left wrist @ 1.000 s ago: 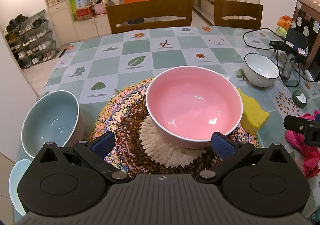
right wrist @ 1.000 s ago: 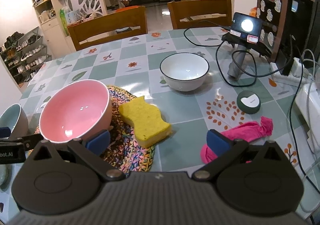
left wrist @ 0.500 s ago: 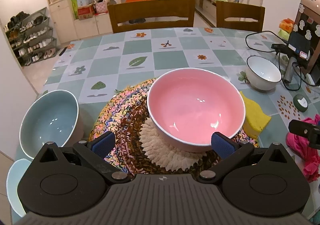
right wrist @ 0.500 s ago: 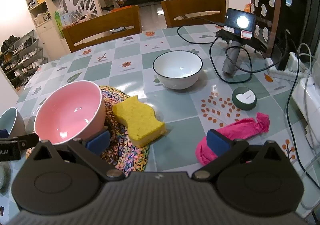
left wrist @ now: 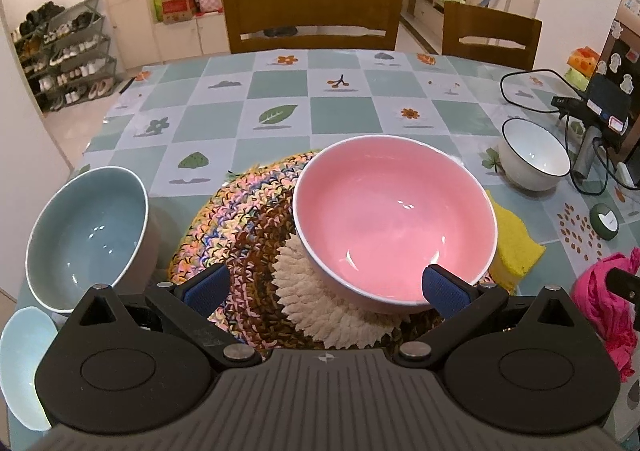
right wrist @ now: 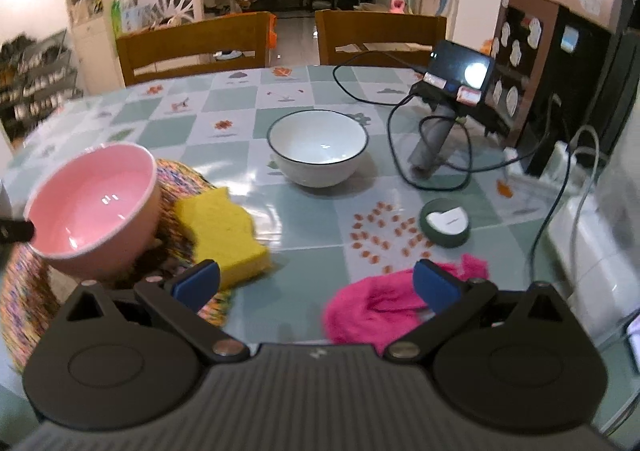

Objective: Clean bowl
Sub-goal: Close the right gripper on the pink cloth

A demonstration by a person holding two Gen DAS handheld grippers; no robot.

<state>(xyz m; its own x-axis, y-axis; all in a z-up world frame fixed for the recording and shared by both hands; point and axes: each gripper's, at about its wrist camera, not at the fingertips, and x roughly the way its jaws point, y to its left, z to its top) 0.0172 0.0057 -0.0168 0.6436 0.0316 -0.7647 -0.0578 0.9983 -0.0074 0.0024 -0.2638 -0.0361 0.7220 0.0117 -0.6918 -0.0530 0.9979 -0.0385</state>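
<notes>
A pink bowl (left wrist: 394, 223) stands empty on a woven round mat (left wrist: 248, 227); it also shows in the right wrist view (right wrist: 94, 207). My left gripper (left wrist: 324, 287) is open just in front of the bowl, its right pad near the bowl's near rim. A yellow sponge (right wrist: 222, 229) lies beside the bowl at the mat's edge. A pink cloth (right wrist: 384, 305) lies on the table. My right gripper (right wrist: 316, 285) is open and empty, its right finger over the cloth.
A blue-grey bowl (left wrist: 86, 235) stands left of the mat, a light plate (left wrist: 22, 363) near it. A white bowl (right wrist: 318, 149), a green round device (right wrist: 446, 223), a phone on a stand (right wrist: 460, 77) and cables lie to the right. Chairs stand behind the table.
My right gripper has swung right and closer to the pink cloth. My left gripper has shifted slightly, the pink bowl now sitting more to its right.
</notes>
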